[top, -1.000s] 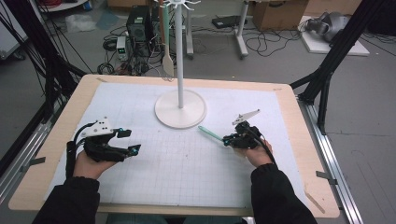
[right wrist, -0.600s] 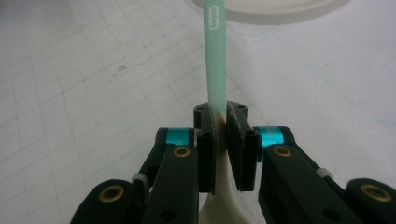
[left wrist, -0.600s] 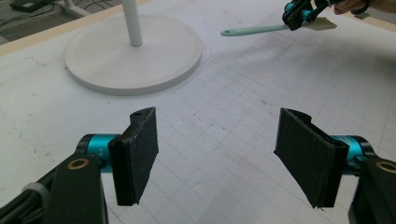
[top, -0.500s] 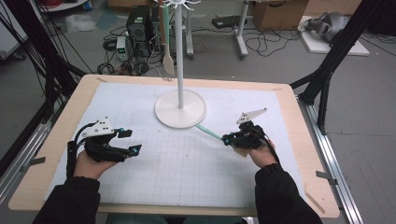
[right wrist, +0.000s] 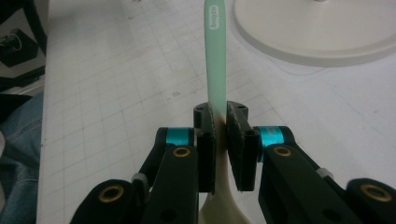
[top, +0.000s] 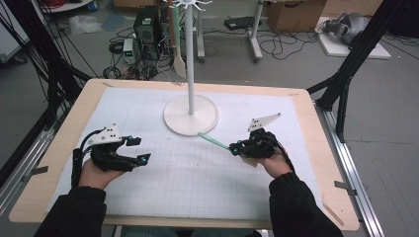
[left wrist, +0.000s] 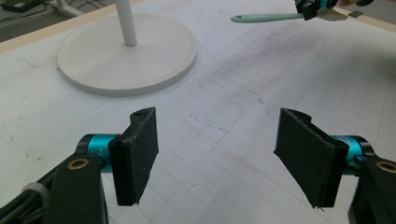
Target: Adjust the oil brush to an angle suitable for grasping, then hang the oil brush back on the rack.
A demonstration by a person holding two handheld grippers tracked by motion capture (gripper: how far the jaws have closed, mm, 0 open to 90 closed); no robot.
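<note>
Right now, a green-handled spatula (right wrist: 215, 70) is gripped tightly by the right claw (top: 236, 147), with its jaws pressed on both sides of the handle. The spatula's green handle is pointed toward the round white base (top: 191, 115) of a stand, and its tip is close to that base. Its pale blade end is seen below the jaws in the right gripper view. The left claw (left wrist: 224, 158) is held wide open above the white mat (top: 197, 173) on the table (top: 64, 143), and nothing is held in it.
</note>
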